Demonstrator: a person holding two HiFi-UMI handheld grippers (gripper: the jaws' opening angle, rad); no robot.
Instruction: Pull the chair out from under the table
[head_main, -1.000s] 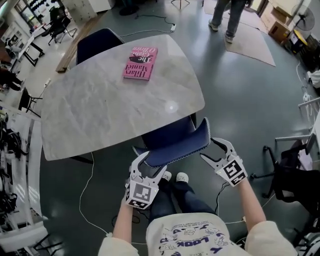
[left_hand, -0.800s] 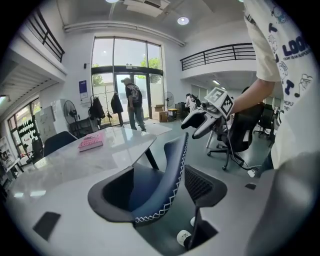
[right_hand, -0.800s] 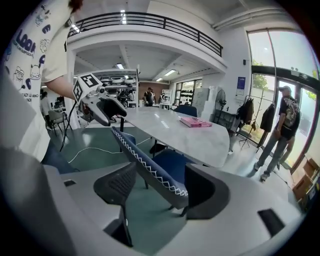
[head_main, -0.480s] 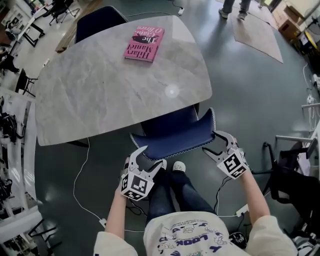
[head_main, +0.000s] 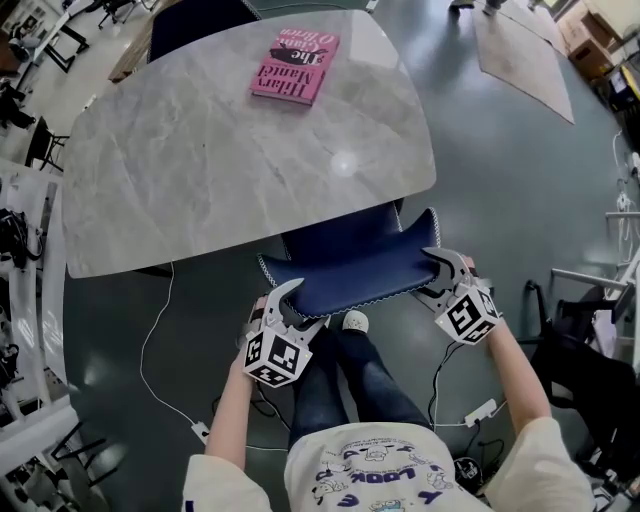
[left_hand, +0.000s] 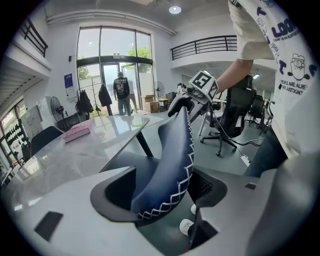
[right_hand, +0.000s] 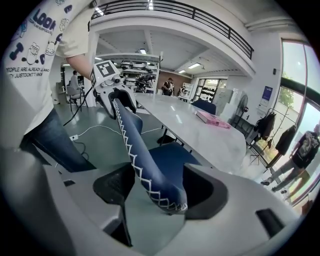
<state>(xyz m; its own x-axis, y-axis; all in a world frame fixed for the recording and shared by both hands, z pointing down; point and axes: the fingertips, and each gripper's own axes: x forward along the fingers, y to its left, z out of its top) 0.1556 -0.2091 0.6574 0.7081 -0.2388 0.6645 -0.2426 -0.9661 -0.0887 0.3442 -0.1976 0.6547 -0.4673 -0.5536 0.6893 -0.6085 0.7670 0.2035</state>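
The dark blue chair (head_main: 340, 245) is tucked under the grey marble table (head_main: 200, 180), and its white-stitched backrest (head_main: 360, 275) points toward me. My left gripper (head_main: 300, 305) straddles the backrest's left end with its jaws open. In the left gripper view the backrest (left_hand: 175, 160) runs between the jaws of the left gripper (left_hand: 160, 195), with a gap on the right side. My right gripper (head_main: 428, 275) straddles the right end, also open. In the right gripper view the stitched edge (right_hand: 135, 150) lies loosely between the wide jaws of the right gripper (right_hand: 160, 192).
A pink book (head_main: 296, 67) lies on the far side of the table. Another blue chair (head_main: 195, 15) stands beyond it. A black office chair (head_main: 590, 350) is at the right. A white cable (head_main: 160, 350) and a power strip (head_main: 480, 410) lie on the floor beside my legs.
Both grippers have sunk down over the ends of the backrest, and its edge now sits between each pair of jaws. The chair has not moved.
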